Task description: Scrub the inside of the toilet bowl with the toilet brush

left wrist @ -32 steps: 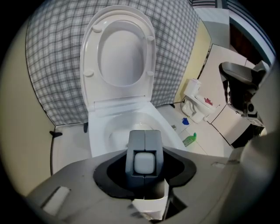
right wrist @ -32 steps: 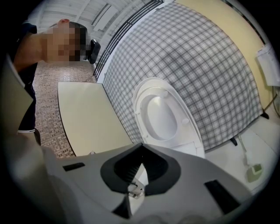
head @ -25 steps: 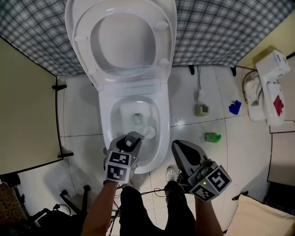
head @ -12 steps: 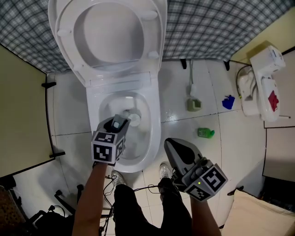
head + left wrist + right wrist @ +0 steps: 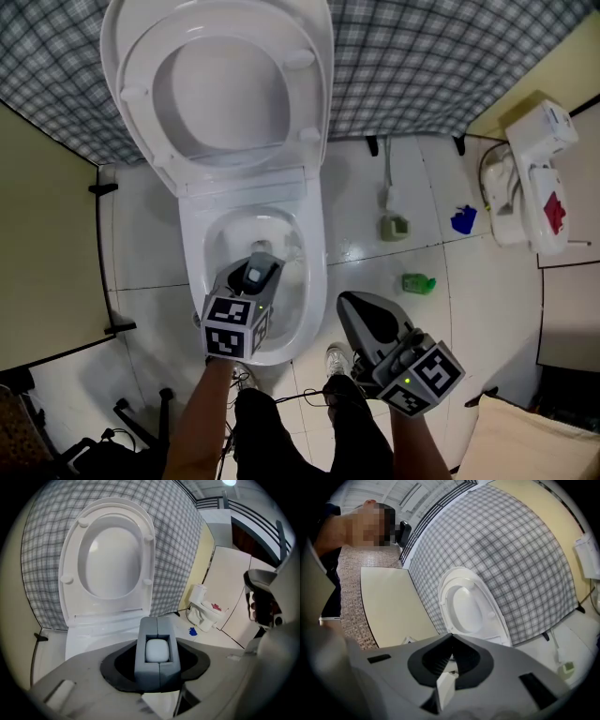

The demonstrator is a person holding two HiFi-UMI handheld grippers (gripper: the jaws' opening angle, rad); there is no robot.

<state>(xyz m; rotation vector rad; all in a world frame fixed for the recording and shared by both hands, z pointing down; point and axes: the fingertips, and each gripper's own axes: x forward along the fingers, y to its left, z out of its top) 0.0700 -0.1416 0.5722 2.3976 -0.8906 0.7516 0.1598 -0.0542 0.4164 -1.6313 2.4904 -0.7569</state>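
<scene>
The white toilet stands with lid and seat (image 5: pixel 220 84) raised, and its bowl rim (image 5: pixel 314 281) shows below them. My left gripper (image 5: pixel 255 274) hangs over the bowl, pointing down into it. In the left gripper view its grey jaws (image 5: pixel 157 626) are shut on the white rounded handle of the toilet brush (image 5: pixel 157 649). In the head view the gripper hides the brush head. My right gripper (image 5: pixel 361 314) hovers shut to the right of the bowl's front, over the floor, holding nothing. In its own view the jaws (image 5: pixel 450 639) meet at a point, facing the raised seat (image 5: pixel 471 606).
On the tiled floor to the right lie a green bottle (image 5: pixel 418 282), a blue object (image 5: pixel 462 220) and a small greenish holder (image 5: pixel 394 228). A white unit with a red patch (image 5: pixel 534 178) stands far right. Plaid cloth (image 5: pixel 422 56) hangs behind; a cream panel (image 5: pixel 42 244) is on the left.
My left gripper has swept the brush across the bowl; the brush head went from the bowl's right side toward the middle and is now hidden. The right gripper has stayed put.
</scene>
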